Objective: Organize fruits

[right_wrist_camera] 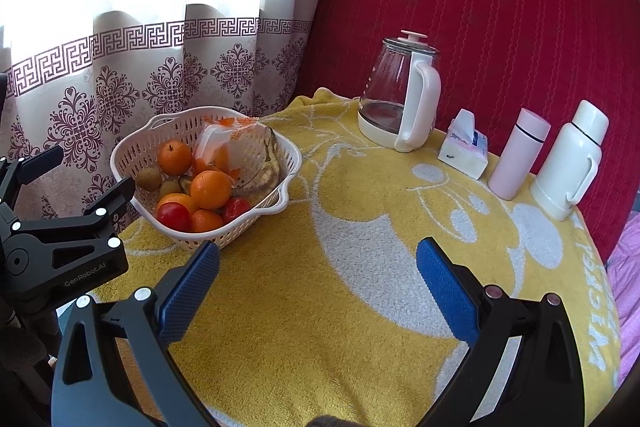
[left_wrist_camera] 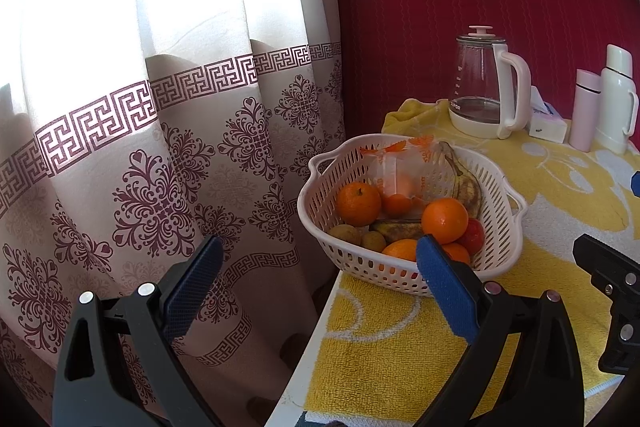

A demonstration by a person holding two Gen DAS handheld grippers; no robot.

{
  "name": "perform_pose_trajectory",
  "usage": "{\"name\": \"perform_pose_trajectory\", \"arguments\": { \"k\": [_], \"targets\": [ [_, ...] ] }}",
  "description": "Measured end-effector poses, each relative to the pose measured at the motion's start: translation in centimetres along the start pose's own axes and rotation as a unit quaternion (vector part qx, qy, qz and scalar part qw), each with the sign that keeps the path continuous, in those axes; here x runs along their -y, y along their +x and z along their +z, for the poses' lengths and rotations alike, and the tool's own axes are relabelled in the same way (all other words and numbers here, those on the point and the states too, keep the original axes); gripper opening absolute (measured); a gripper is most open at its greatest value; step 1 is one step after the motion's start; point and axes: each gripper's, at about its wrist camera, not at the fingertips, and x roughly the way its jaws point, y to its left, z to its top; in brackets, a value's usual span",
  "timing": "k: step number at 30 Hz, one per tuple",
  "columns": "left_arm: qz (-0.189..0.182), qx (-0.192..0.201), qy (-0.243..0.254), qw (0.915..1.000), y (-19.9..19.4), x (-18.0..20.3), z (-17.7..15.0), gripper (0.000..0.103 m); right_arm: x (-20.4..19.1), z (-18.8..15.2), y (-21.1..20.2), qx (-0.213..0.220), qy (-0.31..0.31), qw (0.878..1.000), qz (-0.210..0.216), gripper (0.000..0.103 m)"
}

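Left wrist view: your left tongs (left_wrist_camera: 320, 259) and right tongs (right_wrist_camera: 318, 263) are hanging wide open, empty; the basket (left_wrist_camera: 506, 227) is sitting near the tabletop (left_wrist_camera: 316, 347) edge, so nudging it risks a spill.

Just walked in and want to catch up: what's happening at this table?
A person holds two claws over a table covered with a yellow towel. Both the left claw and the right claw are open and empty. The fruit, oranges, tomatoes, bananas and a bagged piece, sits in the white basket. Nothing has been picked up yet.
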Motion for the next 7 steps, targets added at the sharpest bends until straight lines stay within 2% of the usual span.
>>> {"name": "perform_pose_trajectory", "arguments": {
  "k": [4,7],
  "targets": [
    [0.0,0.001,0.001,1.0,-0.2,0.2,0.1,0.099,0.9,-0.4,-0.1,-0.011,0.005,1.0,-0.006,0.098],
    [-0.014,0.002,0.004,0.9999,-0.8,0.7,0.3,0.099,2.2,-1.0,-0.4,-0.016,0.004,0.999,-0.03,0.098]
  ]
}}
